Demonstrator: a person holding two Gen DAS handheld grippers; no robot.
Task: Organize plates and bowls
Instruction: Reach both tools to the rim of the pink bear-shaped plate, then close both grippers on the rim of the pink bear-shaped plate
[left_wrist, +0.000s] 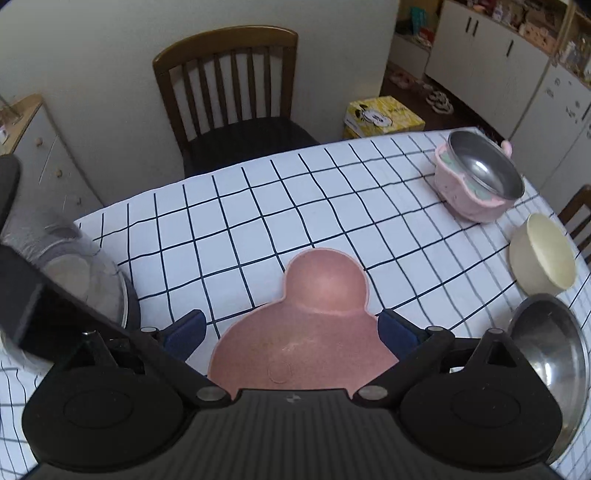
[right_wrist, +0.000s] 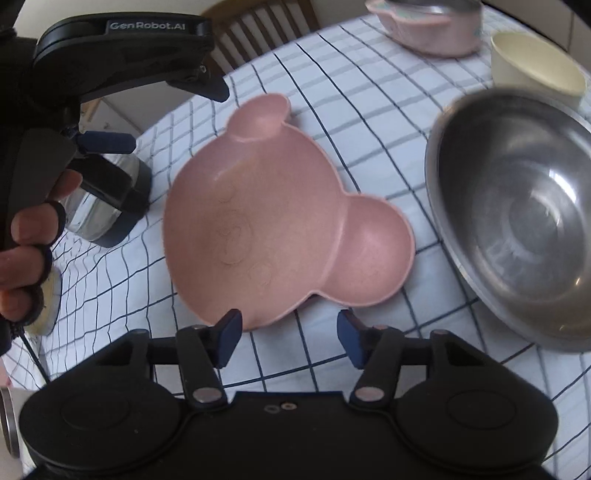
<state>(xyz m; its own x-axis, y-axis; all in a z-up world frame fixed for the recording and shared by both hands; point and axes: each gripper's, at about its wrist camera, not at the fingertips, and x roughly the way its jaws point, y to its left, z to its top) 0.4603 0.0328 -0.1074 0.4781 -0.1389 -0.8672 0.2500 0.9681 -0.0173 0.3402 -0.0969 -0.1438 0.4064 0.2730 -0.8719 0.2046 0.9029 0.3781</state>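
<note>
Nothing stacked yet. Pink plate (right_wrist: 280, 221) flat on table (left_wrist: 258, 206); my left gripper (left_wrist: 291, 328) spread wide around it, right gripper (right_wrist: 288, 339) half-open at its edge, empty. Bowls (right_wrist: 517, 221) scattered.

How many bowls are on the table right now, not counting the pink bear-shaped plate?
3: the large steel bowl right of the plate, the cream bowl beyond it, and the pink steel-lined bowl at the far edge. Others may sit outside view.

We see the pink plate (left_wrist: 303, 332) half hidden behind the left gripper's body. Right of the plate, the steel bowl (left_wrist: 554, 362) is blurred and partly hidden too.
</note>
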